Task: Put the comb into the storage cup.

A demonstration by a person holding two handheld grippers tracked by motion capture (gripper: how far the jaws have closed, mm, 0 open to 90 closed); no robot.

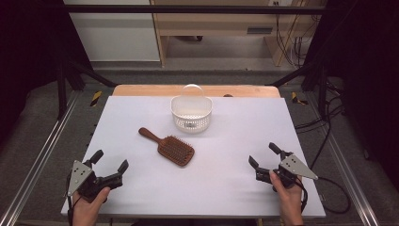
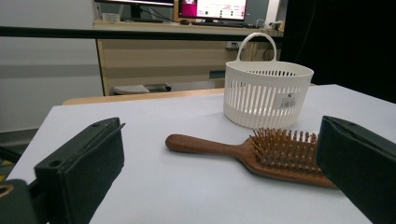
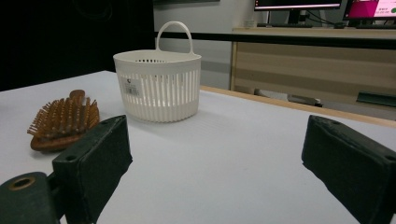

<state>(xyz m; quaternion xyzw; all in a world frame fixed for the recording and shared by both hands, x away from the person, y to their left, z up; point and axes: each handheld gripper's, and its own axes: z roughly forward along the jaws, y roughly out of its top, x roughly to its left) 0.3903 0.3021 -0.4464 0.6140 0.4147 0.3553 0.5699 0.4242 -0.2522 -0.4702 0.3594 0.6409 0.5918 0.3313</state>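
A brown wooden hairbrush point(image 1: 169, 147) lies bristles up near the middle of the white table point(image 1: 235, 132), its handle pointing to the far left. Behind it stands a white slotted plastic basket point(image 1: 191, 113) with a loop handle. My left gripper point(image 1: 110, 160) rests at the front left corner, open and holding nothing; its view looks at the hairbrush point(image 2: 261, 151) and the basket point(image 2: 267, 93) beyond. At the front right my right gripper point(image 1: 263, 155) is open too, nothing between its jaws, with the basket point(image 3: 159, 86) and the hairbrush point(image 3: 63, 122) ahead to its left.
A wooden strip point(image 1: 141, 90) edges the table's far side. Metal rails point(image 1: 42, 155) run along both sides, and cables point(image 1: 329, 136) lie on the floor at the right. Wooden furniture point(image 1: 221, 23) stands at the back.
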